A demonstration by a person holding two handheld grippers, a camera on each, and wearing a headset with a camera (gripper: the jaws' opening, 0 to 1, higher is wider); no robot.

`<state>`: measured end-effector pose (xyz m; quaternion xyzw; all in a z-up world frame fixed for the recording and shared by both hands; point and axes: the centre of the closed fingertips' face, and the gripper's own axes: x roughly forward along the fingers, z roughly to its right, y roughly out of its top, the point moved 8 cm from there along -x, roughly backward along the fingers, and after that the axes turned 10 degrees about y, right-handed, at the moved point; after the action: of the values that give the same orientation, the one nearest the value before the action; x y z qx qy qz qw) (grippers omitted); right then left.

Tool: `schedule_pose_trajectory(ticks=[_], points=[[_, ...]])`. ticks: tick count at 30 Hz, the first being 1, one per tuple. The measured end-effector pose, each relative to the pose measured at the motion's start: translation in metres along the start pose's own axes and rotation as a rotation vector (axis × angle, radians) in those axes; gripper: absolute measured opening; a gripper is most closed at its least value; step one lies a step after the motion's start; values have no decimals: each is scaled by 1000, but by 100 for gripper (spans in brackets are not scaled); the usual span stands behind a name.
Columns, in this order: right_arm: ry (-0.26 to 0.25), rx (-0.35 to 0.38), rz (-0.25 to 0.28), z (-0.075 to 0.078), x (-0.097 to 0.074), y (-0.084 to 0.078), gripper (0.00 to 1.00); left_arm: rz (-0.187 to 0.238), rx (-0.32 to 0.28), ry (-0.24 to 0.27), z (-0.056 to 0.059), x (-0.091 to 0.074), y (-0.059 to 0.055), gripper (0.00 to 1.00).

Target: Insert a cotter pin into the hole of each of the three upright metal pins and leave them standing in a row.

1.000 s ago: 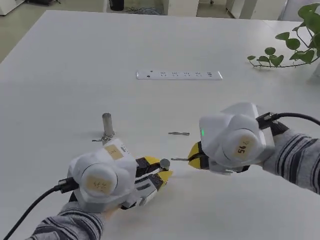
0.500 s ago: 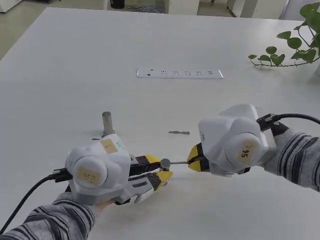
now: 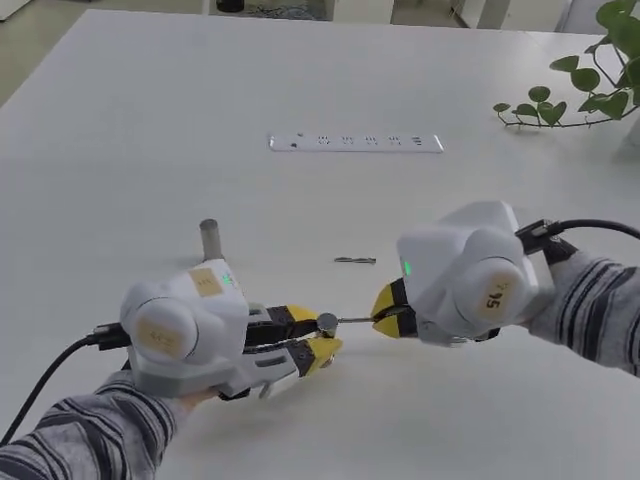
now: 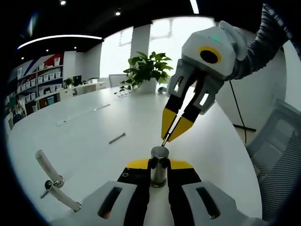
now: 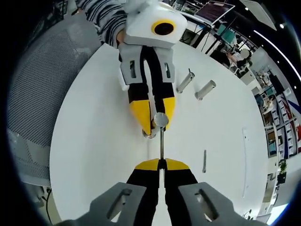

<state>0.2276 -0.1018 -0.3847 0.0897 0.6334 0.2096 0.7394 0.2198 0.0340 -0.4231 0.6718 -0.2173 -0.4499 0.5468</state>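
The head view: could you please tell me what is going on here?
A person works with a tool in each hand. The left tool is shut on a metal pin; the right tool, shut on a cotter pin, holds its tip at that pin's head. Two other metal pins stand farther back, and a spare cotter pin lies on the table.
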Motion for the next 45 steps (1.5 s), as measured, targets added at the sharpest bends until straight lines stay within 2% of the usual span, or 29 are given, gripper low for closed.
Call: schedule_pose_trajectory(ticks=[12,23,36,45], points=[[-2,-2,17,0,4,-2,0,10,2,-35,-2,0,-2,9],[3,0,28,2,9,-4,0,12,-11,-44,-2,0,-2,9],[-3,32,75,0,5,-3,0,13,-13,-56,-4,0,-3,10],[-2,28,85,-2,7,-3,0,11,-4,-63,-2,1,-4,10]])
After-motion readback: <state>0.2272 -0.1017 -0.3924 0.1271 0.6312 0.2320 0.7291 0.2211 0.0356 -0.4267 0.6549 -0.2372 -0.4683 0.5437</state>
